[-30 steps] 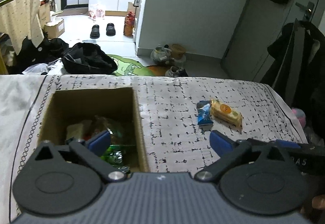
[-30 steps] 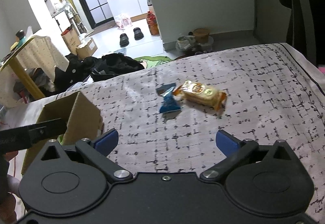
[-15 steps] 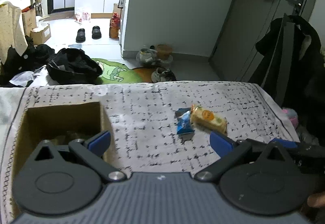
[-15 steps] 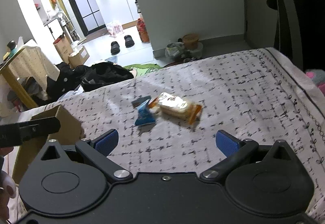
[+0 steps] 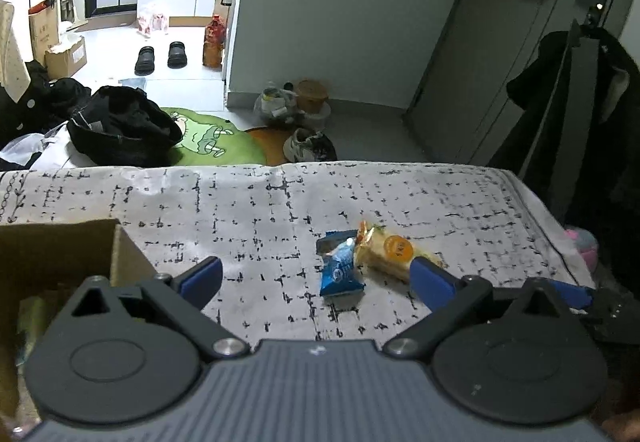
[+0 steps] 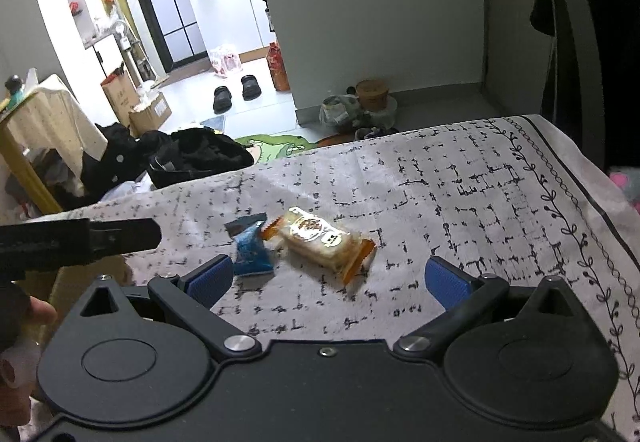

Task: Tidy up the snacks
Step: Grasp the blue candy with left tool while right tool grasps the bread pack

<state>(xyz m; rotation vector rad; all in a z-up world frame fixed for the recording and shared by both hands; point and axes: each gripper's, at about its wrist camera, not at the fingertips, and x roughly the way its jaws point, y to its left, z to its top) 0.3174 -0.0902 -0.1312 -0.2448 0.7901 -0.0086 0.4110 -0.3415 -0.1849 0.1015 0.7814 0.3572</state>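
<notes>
A: Where are the snacks found, and why are they approached from this side?

B: Two wrapped snacks are seen lying on the patterned cloth point(image 5: 248, 209) of the surface, touching at their ends. In the left wrist view, the blue packet point(image 5: 340, 274) is placed at about one o'clock from the left gripper point(image 5: 316, 276), with the orange-wrapped cake point(image 5: 390, 252) just beside it at two o'clock. The cardboard box point(image 5: 60, 250) is kept at nine o'clock, presumably so that each snack can be carried a short way into it.

A: How are the jaws held?

B: The left jaws are spread wide but are closing slightly; nothing is between them. The right gripper point(image 6: 328, 276) is held with its jaws apart and empty, the cake point(image 6: 324, 242) lying at twelve o'clock ahead of the gap and the blue packet point(image 6: 252, 256) at eleven o'clock. A wide spread is likely kept so that a packet can be straddled.
</notes>
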